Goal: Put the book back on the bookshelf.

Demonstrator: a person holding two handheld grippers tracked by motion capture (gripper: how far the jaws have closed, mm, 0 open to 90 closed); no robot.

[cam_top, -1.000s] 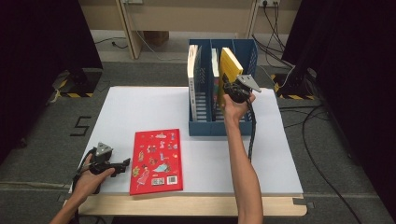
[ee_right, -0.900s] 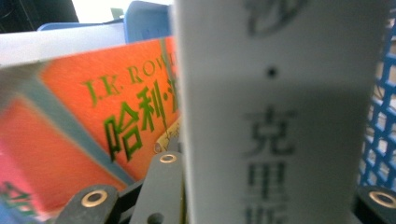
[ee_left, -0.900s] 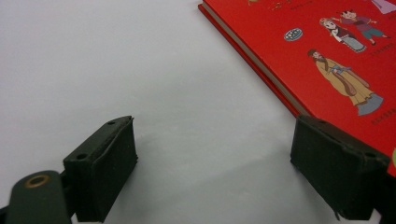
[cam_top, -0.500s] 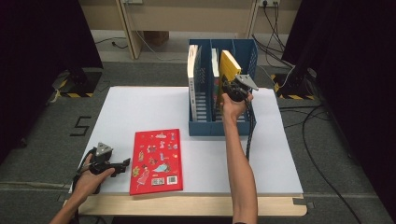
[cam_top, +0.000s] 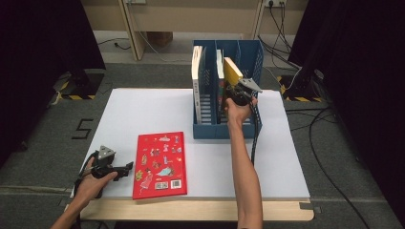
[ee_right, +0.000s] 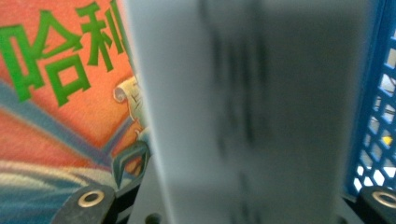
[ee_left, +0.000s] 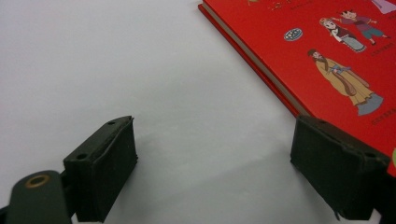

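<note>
Right gripper [cam_top: 235, 91]: raised over the far side of the table, its jaws clamped on the yellow-covered book [cam_top: 232, 70], which it holds at the book's near edge.
Yellow-covered book: stands on edge in the right-hand compartment of the blue file rack [cam_top: 255, 52], leaning a little, directly beyond the right gripper's jaws and touching them; in the right gripper view its pale grey edge [ee_right: 243, 107] rises blurred between the two jaws.
Neighbouring book [ee_right: 60, 84]: an orange cover with large green characters, just to the left of the held book in the right gripper view, on the other side of it from the rack's blue lattice wall [ee_right: 378, 93].
White-spined book [cam_top: 196, 64]: upright in the rack's left-hand compartment, well to the left of the right gripper.
Right forearm [cam_top: 243, 162]: reaches up from the near edge of the table to the rack, a black cable trailing beside it.
Left gripper [cam_top: 125, 168]: rests low on the near left corner of the white table [cam_top: 143, 109], jaws spread wide with nothing between them but bare tabletop.
Red picture book [cam_top: 160, 164]: lies flat, cover up, just right of the left gripper; in the left gripper view its near corner [ee_left: 327, 56] sits just beyond the right-hand jaw, with no contact to be made out.
Left hand [cam_top: 90, 179]: wrapped round the gripper's handle, at the table's near edge.
</note>
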